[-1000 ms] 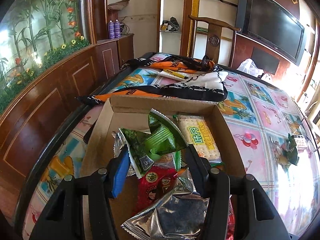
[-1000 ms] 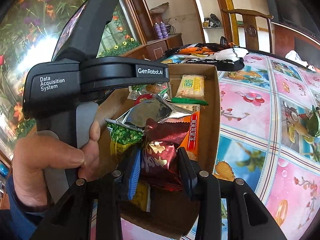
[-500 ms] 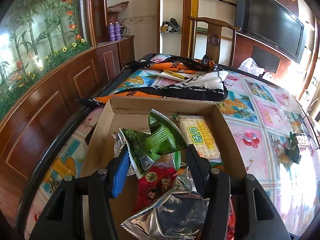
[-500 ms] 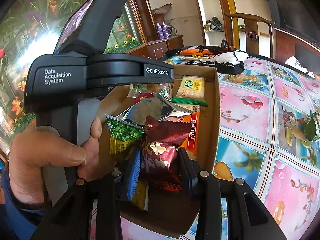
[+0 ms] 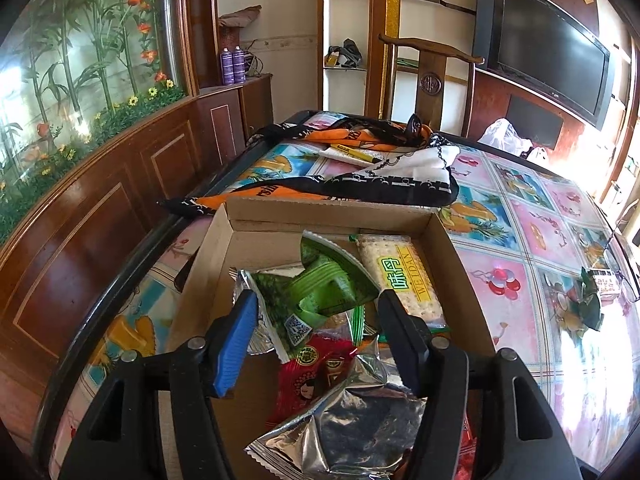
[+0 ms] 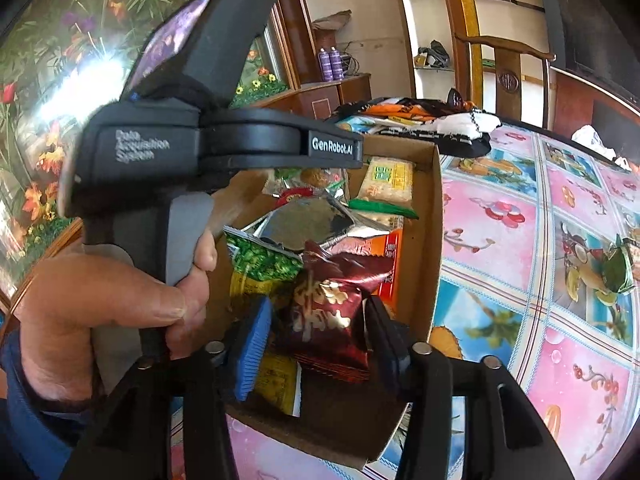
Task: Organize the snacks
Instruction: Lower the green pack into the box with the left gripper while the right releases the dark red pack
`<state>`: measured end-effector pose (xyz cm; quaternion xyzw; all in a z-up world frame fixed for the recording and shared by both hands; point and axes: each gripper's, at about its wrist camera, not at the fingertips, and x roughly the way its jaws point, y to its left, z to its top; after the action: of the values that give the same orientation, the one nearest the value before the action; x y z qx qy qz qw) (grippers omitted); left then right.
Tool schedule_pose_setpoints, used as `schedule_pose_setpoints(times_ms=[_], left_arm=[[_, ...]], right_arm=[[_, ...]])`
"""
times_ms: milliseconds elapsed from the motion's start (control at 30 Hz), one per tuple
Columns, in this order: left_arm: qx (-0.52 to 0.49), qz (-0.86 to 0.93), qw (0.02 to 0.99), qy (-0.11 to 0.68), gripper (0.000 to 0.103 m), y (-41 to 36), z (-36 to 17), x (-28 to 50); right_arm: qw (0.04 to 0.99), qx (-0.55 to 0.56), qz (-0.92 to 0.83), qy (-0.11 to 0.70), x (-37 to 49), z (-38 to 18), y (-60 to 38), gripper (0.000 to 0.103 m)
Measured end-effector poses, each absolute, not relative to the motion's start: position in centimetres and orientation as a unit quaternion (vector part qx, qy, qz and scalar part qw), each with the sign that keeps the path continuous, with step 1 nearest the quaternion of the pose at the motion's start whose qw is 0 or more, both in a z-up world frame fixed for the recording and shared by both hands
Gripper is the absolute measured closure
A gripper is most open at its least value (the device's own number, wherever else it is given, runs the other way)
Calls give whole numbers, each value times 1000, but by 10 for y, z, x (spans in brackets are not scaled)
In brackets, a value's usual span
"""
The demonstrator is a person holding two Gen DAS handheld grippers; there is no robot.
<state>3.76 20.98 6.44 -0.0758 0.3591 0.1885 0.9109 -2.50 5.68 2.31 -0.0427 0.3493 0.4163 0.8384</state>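
On the left, the left hand-held gripper (image 5: 316,332) hangs over the cardboard box (image 5: 456,256), jaws just widening, clear of the green packet (image 5: 320,292) lying between them. Beside it the right hand-held gripper (image 6: 316,328) has also just been spreading; the dark red snack bag (image 6: 328,312) sits loose between its pads inside the box. Further right, a small green packet (image 6: 618,268) lies alone on the tabletop (image 6: 500,240).
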Motion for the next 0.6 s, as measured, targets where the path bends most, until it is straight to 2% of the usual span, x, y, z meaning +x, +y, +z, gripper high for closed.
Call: schedule_pose_setpoints(times_ms=[67, 233, 300, 467, 600], left_arm=[[-78, 190, 912, 356, 37, 212, 66, 37], [-81, 194, 911, 356, 32, 213, 66, 37], [-83, 197, 910, 356, 26, 214, 66, 37], [-85, 214, 912, 341, 16, 215, 71, 34], [-79, 222, 916, 325, 7, 211, 77, 31]], right_arm=[[840, -37, 418, 344, -26, 27, 54, 41], [842, -29, 421, 335, -27, 34, 50, 35], [844, -27, 421, 332, -27, 37, 48, 33], [856, -7, 413, 311, -25, 50, 30, 14], [877, -11, 387, 286, -25, 59, 16, 6]])
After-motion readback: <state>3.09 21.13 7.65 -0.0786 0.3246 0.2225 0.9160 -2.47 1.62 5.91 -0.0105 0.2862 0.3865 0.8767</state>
